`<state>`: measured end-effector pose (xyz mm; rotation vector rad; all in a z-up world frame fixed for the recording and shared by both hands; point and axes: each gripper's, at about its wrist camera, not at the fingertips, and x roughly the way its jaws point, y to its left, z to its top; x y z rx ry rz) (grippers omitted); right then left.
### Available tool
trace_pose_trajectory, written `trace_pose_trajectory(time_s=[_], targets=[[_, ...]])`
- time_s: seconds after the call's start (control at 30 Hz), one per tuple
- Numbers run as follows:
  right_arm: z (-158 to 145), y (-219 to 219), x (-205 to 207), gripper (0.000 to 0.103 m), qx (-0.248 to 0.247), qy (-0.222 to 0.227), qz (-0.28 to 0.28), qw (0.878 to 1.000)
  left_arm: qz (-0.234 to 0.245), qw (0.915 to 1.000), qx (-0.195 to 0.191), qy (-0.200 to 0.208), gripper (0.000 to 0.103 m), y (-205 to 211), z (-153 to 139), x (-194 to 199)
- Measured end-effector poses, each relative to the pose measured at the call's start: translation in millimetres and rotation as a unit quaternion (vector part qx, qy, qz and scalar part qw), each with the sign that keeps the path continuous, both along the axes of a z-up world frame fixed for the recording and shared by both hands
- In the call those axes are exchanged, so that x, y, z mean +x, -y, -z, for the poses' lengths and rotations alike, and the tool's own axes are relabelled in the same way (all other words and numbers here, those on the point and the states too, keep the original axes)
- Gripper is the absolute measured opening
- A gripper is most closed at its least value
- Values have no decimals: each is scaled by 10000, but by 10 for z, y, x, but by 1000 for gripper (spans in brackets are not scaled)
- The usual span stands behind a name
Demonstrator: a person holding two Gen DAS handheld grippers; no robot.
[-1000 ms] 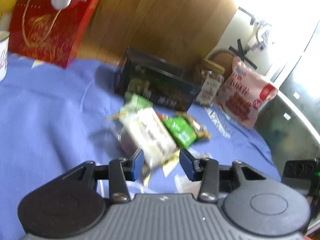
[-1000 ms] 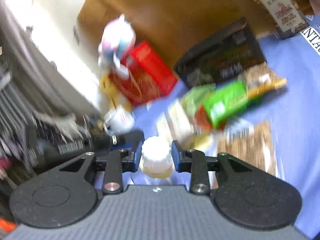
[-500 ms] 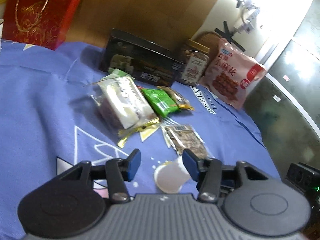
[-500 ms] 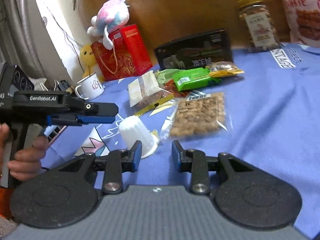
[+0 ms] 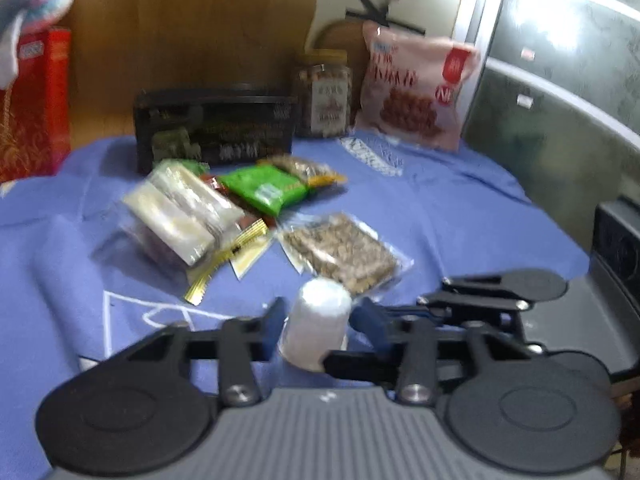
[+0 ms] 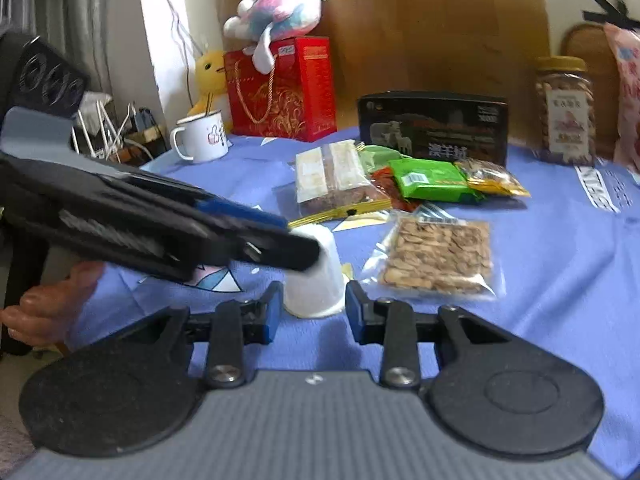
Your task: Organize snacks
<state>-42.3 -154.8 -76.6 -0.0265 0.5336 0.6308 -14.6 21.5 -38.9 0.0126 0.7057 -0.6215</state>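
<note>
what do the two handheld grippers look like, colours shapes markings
Both match: a ribbed grey body, two round black discs at the sides, black linkage arms with silver screws, and blue-padded fingers. The left gripper and right gripper each carry a small white mark on the grey body. From the side, the left gripper is a black and grey pistol-style unit on a hand. No sleeve or cable shows.

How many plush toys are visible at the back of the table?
2. A pink-and-blue plush toy lies on top of the red gift box; a yellow plush toy stands left of that box, behind the white mug. More may be hidden.
</note>
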Motion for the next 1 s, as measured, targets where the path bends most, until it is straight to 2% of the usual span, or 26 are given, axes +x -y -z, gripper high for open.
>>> trace_pose_trajectory(time_s=[0.07,0.13,0.27,0.43,0.6,0.73,0.83,0.93,1.0], targets=[[-3,-36,57,31,-80,21,71,9999,-50,10000,-56,-21,32,-38,-16,31],[-79,-43,97,31,50,87,54,9999,-141,9997,-173,33,33,-99,-116,65],[-331,-121,213,31,96,660,134,9977,-264,9983,-382,358,33,-184,-423,247],[-607,-192,689,31,43,1261,385,9913,-395,9951,-710,562,33,-211,-744,862],[-781,-166,1440,31,58,1359,617,9888,-512,9929,-939,526,32,-117,-885,1668],[-808,-138,1991,32,118,1124,801,9904,-619,9930,-939,356,33,-1,-831,2270],[-711,-144,2202,36,61,913,798,9926,-701,9939,-815,235,33,105,-695,2565],[-649,-97,2204,36,26,713,816,9941,-821,9942,-651,238,37,68,-650,2608],[-598,21,2143,36,550,186,622,9964,-836,9930,-767,335,46,-80,-685,2514]])
